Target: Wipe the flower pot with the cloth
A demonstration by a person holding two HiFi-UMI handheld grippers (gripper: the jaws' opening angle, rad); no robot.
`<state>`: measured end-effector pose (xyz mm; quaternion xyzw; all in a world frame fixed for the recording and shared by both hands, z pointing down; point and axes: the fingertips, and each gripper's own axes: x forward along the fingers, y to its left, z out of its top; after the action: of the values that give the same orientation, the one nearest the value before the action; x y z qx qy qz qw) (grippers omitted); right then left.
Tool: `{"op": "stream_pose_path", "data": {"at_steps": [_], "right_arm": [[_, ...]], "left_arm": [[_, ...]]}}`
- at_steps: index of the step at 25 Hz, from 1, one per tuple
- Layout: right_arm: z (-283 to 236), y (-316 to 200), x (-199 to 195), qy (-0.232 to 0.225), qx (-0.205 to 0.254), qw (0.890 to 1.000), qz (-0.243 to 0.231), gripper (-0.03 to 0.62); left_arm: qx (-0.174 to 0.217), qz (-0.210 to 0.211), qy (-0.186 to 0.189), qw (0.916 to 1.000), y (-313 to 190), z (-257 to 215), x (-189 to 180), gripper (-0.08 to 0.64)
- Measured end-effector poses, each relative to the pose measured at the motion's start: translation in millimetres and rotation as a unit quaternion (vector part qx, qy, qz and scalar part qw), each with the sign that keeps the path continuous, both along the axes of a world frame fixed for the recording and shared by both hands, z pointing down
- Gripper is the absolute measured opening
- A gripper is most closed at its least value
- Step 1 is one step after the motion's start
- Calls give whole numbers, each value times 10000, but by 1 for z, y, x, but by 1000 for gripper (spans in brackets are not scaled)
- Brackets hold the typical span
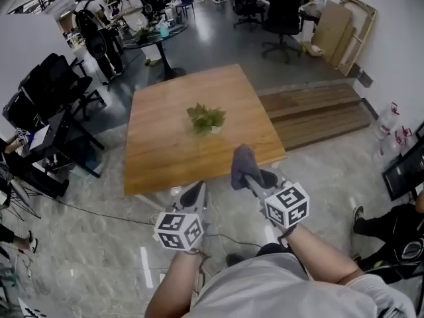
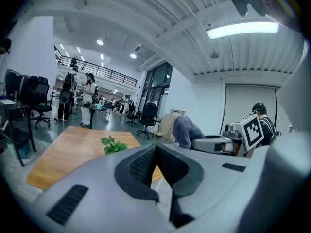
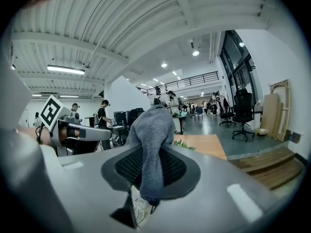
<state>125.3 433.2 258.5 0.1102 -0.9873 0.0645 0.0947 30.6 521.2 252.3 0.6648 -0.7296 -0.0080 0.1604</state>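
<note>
A small flower pot (image 1: 207, 120) with green leaves stands near the middle of the wooden table (image 1: 165, 151); its leaves (image 2: 113, 145) also show in the left gripper view. My right gripper (image 1: 250, 175) is shut on a grey cloth (image 1: 242, 163), held in the air just off the table's near edge. The cloth (image 3: 150, 142) hangs between its jaws in the right gripper view, hiding most of the plant (image 3: 183, 144). My left gripper (image 1: 193, 195) hovers lower left of it, jaws closed with nothing between them, below the table's near edge.
Black office chairs (image 1: 56, 88) and a desk stand left of the table. A low wooden platform (image 1: 318, 111) lies to its right. Cables (image 1: 225, 240) run over the marble floor near my feet. People stand around a round table (image 1: 149, 35) at the back.
</note>
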Motion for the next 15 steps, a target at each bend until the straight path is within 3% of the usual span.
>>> {"op": "stream_pose_path", "data": {"at_steps": [9,15], "right_arm": [[22,-56,-45,99,-254,9996,26,77],[47,-140,-93,116,-405,9991,-39,77]], "left_arm": [[-187,108,89,9997,-56,16,-45,5],[-399,2,95,9992,-138,39,-96,5]]}}
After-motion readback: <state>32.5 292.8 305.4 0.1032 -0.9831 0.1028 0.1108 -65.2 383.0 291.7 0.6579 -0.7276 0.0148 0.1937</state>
